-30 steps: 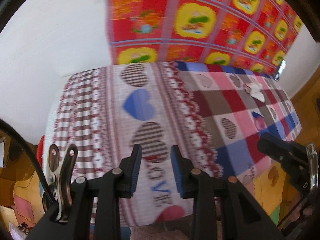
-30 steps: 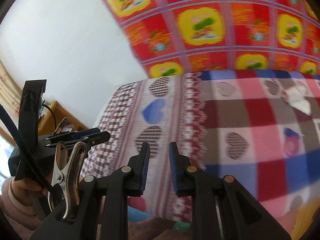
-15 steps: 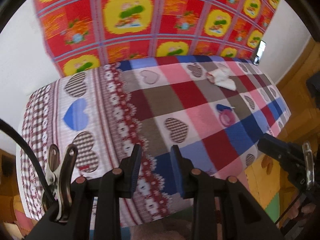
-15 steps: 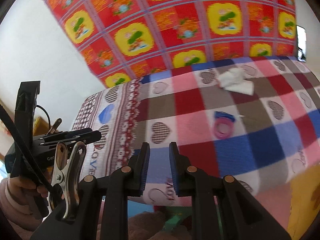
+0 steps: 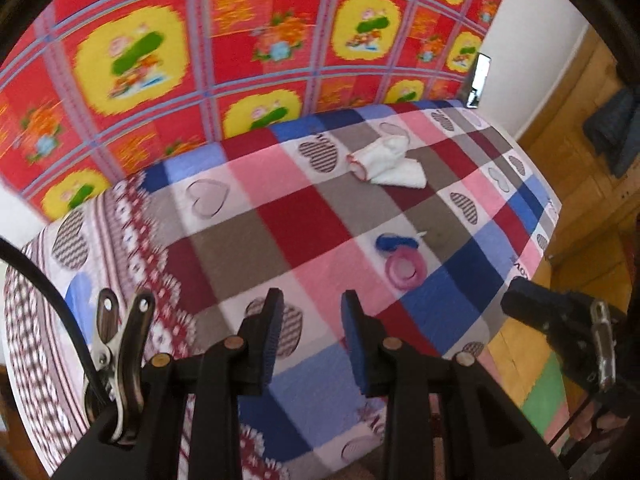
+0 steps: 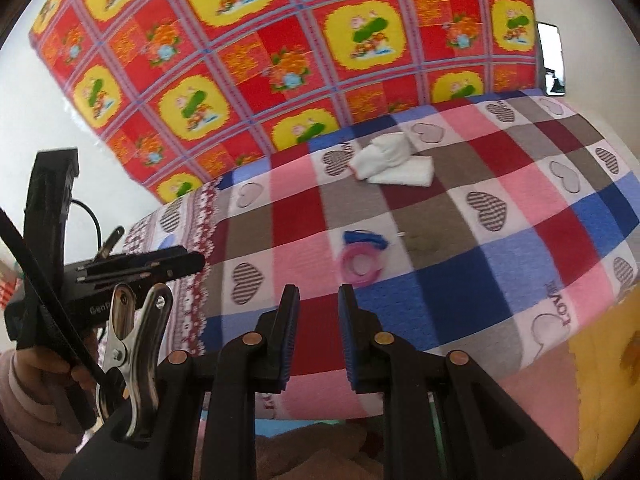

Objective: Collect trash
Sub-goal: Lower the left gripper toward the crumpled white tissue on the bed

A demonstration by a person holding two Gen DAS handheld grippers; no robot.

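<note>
Left gripper (image 5: 310,322) empty, jaws parted, above checked bed (image 5: 280,216), pink ring (image 5: 406,269) with blue scrap (image 5: 394,241) ahead-right, white cloth (image 5: 386,162) farther, right gripper (image 6: 318,318) empty, narrowly parted, ring (image 6: 362,266) just ahead.

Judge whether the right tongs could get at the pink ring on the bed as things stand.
Probably yes: the right tongs are empty and the pink ring lies uncovered ahead on the blanket, nothing between.
</note>
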